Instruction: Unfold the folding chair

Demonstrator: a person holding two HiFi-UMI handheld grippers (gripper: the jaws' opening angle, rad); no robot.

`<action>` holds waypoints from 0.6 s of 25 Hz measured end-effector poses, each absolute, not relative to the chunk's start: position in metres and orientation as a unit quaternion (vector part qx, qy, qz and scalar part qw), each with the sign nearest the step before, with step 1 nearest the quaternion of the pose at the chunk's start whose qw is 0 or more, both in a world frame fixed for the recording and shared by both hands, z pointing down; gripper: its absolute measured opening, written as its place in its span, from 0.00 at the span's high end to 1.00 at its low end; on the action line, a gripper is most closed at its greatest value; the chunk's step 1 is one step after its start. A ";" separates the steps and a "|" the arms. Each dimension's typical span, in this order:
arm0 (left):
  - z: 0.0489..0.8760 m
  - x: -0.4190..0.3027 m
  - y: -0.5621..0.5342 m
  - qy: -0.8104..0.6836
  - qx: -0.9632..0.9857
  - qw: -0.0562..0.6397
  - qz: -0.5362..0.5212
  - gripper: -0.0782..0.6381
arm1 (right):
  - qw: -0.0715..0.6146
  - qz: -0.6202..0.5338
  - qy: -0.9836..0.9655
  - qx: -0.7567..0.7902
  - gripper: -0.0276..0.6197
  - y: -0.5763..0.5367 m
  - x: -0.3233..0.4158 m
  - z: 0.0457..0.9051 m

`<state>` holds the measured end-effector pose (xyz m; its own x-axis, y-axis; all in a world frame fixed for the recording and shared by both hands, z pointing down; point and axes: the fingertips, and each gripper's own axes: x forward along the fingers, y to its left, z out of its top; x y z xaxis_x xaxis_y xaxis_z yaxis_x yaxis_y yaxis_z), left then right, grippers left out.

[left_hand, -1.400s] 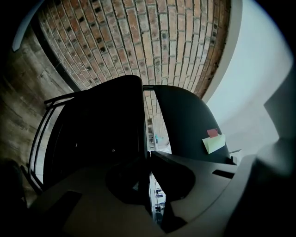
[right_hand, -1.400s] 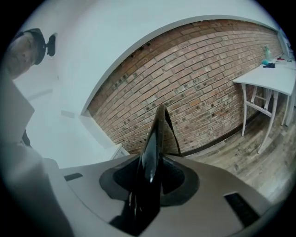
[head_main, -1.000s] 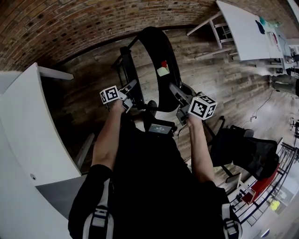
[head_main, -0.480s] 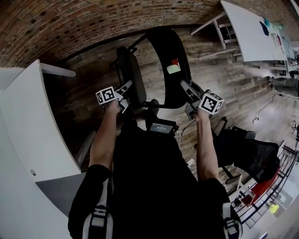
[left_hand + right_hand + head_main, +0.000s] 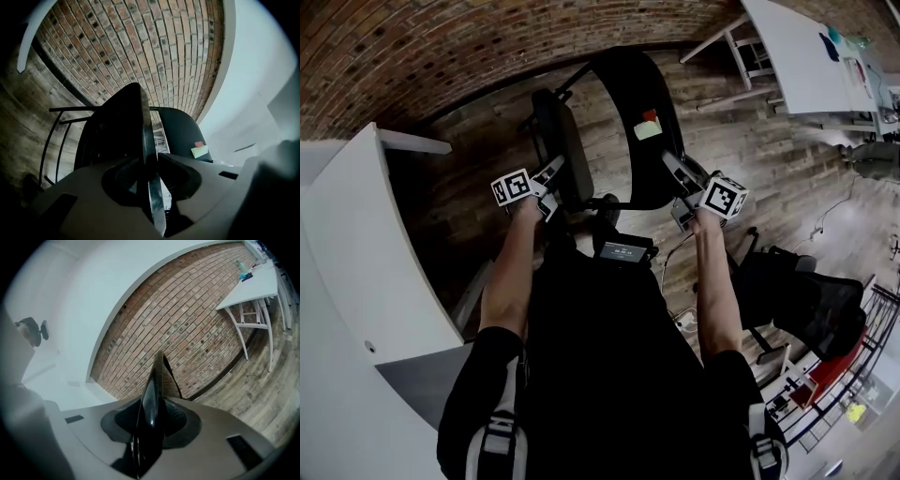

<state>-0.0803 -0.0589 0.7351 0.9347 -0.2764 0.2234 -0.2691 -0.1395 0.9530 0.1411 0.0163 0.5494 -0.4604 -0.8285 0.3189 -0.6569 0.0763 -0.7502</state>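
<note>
The folding chair (image 5: 623, 141) stands on the wood floor (image 5: 487, 187) in front of the person, close to the brick wall (image 5: 441, 47). It sits between the two grippers, with its two black panels splayed apart in a V. The narrower panel (image 5: 561, 141) is on the left. The wider panel (image 5: 630, 112) is on the right and carries a green note (image 5: 647, 130) with a small red tag above it.

Both arms reach forward, roughly side by side. The bare left forearm (image 5: 511, 272) runs straight ahead to the left gripper (image 5: 553, 172). That gripper points forward and slightly downward at the near end of the narrower panel, with its marker cube (image 5: 512, 187) facing up. The bare right forearm (image 5: 714, 281) lies a little further out to the side. It ends in the right gripper (image 5: 675, 169), which angles inward and slightly down to meet the near edge of the wider panel.

The left gripper's jaws have just been opening. In the left gripper view the thin edge of the narrower panel runs up between them. A sliver of gap shows on one side, so the pads seem to have let go of it, though the dark picture leaves this uncertain. Beyond that edge the same view shows the wider panel with its note, and the chair's thin metal tubes to the left.

In the right gripper view the jaws are clamped on the wider panel's edge. The glossy black edge fills the space between the pads and rises up against the brick wall behind.
</note>
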 end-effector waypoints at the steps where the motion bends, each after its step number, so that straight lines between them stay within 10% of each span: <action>1: 0.735 -0.081 -0.059 -0.181 0.754 0.631 -0.006 0.74 | 0.096 -0.449 0.728 -0.509 0.79 0.016 0.142 0.550; 15: 0.742 -0.111 -0.060 -0.252 0.761 0.597 0.031 0.70 | 0.110 -0.453 0.727 -0.504 0.79 0.017 0.144 0.557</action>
